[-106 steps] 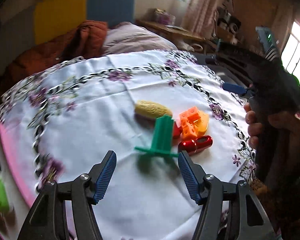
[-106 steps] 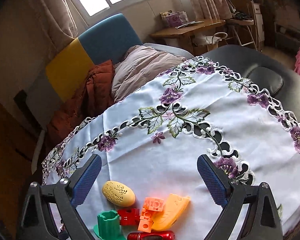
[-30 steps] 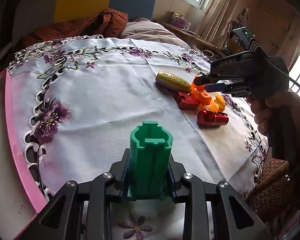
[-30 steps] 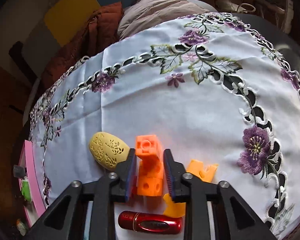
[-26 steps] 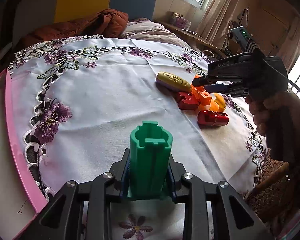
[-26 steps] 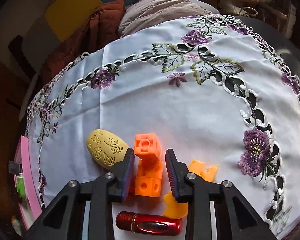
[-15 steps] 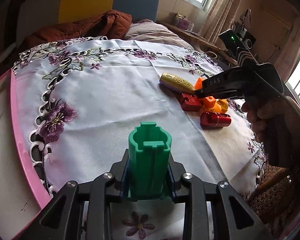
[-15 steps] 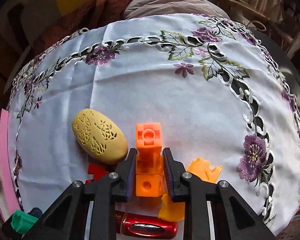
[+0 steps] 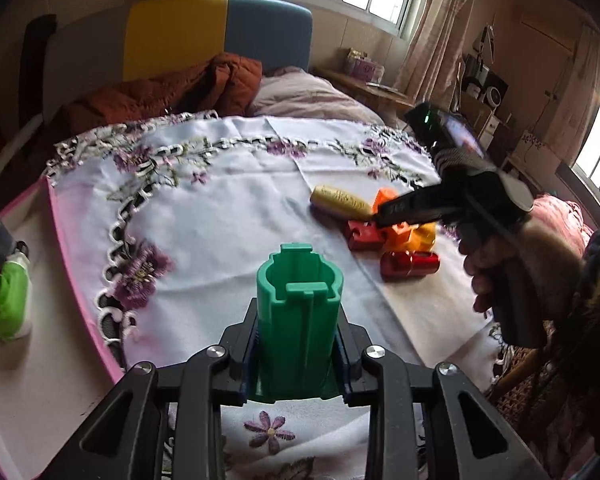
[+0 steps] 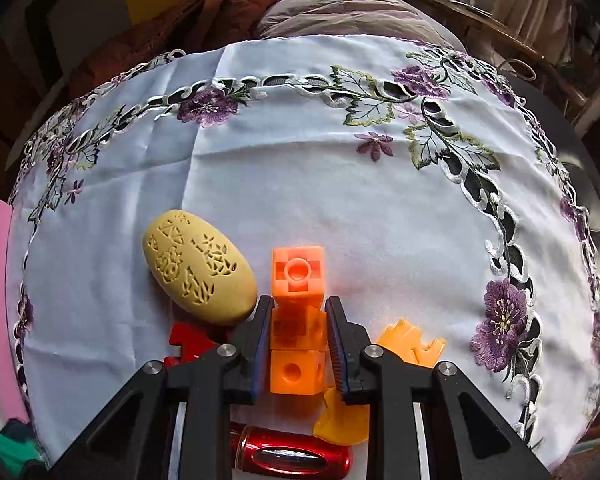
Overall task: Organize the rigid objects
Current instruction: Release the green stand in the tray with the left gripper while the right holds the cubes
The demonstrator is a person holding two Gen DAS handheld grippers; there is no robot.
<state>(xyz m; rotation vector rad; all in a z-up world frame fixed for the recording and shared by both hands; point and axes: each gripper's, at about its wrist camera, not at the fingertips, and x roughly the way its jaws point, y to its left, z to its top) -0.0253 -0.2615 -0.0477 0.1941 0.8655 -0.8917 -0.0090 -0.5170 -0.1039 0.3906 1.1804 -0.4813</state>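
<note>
My left gripper (image 9: 298,354) is shut on a green plastic cylinder (image 9: 299,312) with a notched rim, held upright above the near part of the embroidered white tablecloth (image 9: 228,216). My right gripper (image 10: 298,344) is shut on a stack of orange cube blocks (image 10: 298,304), its pads pressing the sides. Around the blocks lie a yellow carved oval (image 10: 198,268), a red block (image 10: 188,342), a yellow-orange piece (image 10: 412,346) and a red metallic cylinder (image 10: 290,456). In the left wrist view the right gripper (image 9: 396,210) and the hand (image 9: 512,272) holding it reach over that same cluster.
A pink-edged tray (image 9: 40,360) left of the cloth holds a green bottle (image 9: 8,300). Beyond the table are a rust-coloured jacket (image 9: 168,88), a pillow, a yellow and blue headboard (image 9: 216,32) and a wooden desk. The far cloth is bare.
My left gripper has lifted the green cylinder a little, so more of the room shows. My right gripper has closed tighter on the orange blocks and rolled slightly over them.
</note>
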